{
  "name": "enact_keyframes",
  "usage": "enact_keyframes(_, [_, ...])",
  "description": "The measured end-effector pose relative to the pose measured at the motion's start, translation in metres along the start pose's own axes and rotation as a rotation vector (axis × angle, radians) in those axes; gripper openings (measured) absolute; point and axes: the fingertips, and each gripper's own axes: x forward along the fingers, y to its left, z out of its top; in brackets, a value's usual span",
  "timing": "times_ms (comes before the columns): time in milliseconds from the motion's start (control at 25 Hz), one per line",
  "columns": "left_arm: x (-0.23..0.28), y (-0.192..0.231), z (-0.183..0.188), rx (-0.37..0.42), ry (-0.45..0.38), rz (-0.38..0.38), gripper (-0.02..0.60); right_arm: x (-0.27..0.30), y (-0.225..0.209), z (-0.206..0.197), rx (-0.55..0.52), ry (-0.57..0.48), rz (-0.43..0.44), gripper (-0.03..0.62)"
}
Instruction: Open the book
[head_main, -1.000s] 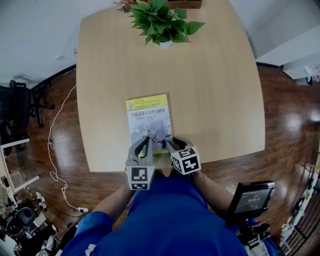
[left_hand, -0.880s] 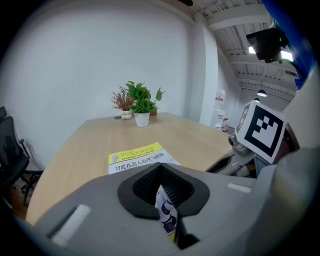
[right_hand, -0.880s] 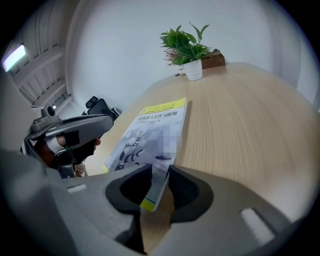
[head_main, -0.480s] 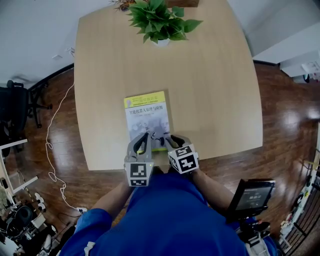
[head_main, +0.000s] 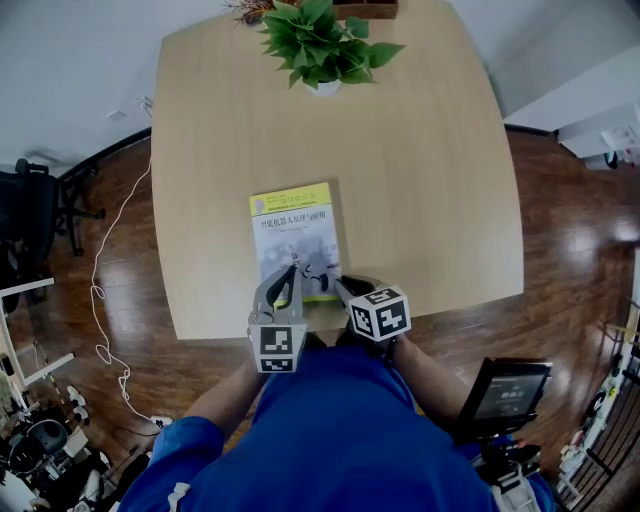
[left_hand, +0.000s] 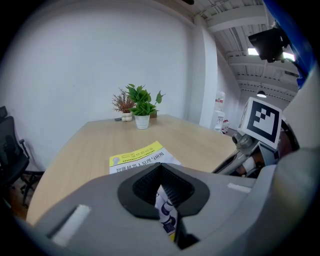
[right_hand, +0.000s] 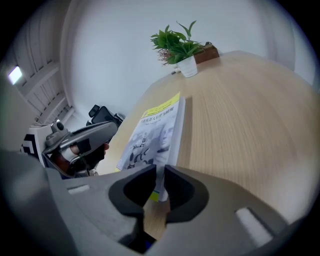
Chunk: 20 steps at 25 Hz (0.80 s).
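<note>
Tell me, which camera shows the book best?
The head view: the book lies flat, cover facing the camera, only its near edge hidden. The left gripper view shows mainly its yellow top; the right gripper view sees it slanted from a corner.

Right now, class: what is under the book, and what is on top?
Only the table shows around the book; the patch beneath is covered. On top, the left gripper overlaps the cover's near end; the right gripper, jaws closing, has its near corner between them.

Book (head_main: 295, 235) near corner hidden under left claw (head_main: 291, 271); plant (head_main: 322, 45) cut by top edge
</note>
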Motion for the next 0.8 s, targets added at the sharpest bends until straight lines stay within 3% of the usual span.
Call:
enact_keyframes(240, [-0.003,0.000,0.000,0.004,-0.005,0.004,0.008,-0.003,0.005,-0.007,0.024,0.012,0.059,0.054])
enact_keyframes(560, [-0.014,-0.004,0.001,0.007,-0.017,0.010,0.008,-0.008,0.011,-0.015,0.026,0.027,0.070,0.054])
enact_keyframes(800, [-0.024,-0.002,0.001,0.002,-0.026,0.030,0.008,-0.019,0.030,-0.010,-0.030,-0.004,0.074,0.006])
